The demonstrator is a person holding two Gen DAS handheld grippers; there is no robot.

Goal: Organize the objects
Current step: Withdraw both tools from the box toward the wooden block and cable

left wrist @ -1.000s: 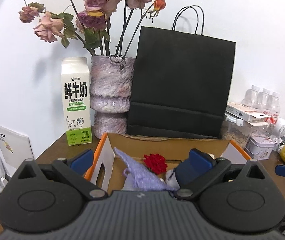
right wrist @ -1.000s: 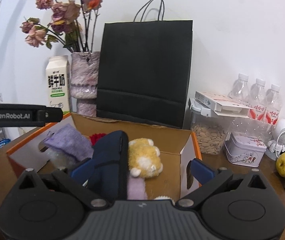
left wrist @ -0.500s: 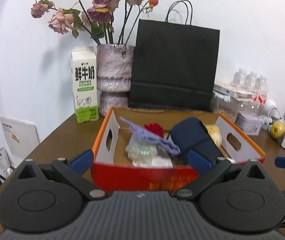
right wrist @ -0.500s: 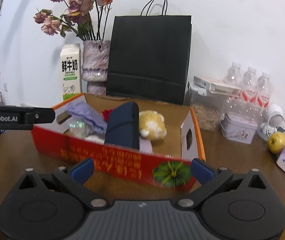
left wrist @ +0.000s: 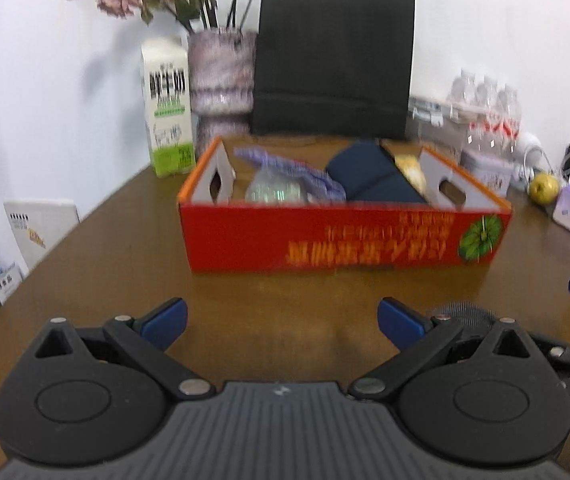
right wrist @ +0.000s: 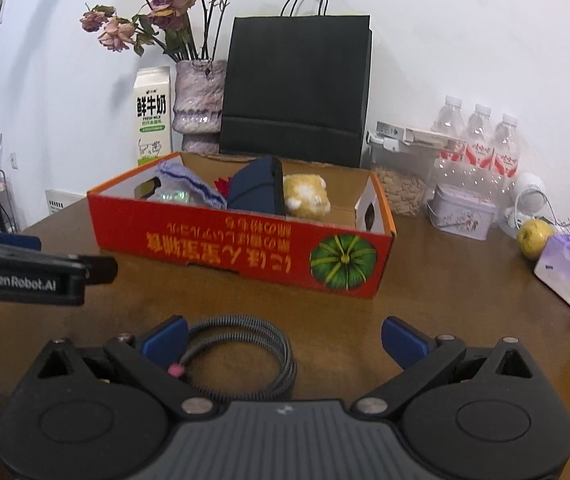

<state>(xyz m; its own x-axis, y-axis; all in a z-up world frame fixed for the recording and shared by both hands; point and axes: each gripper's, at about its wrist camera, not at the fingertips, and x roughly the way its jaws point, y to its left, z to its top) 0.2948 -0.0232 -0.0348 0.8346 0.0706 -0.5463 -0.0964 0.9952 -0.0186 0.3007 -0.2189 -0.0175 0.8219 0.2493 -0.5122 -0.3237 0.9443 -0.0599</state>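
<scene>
Now, leftmost stood the boxy milk carton, then the rough mottled vase of dried roses, then a matte black paper bag. Front and centre on the glossy brown table sat the red cardboard box, holding a knitted lilac pouch, a navy fabric case and a fuzzy yellow plush. The left gripper hovered short of it, jaws wide, gripping nothing. The right gripper gaped too, over a coiled braided cable. Far right lay a round yellow fruit.
</scene>
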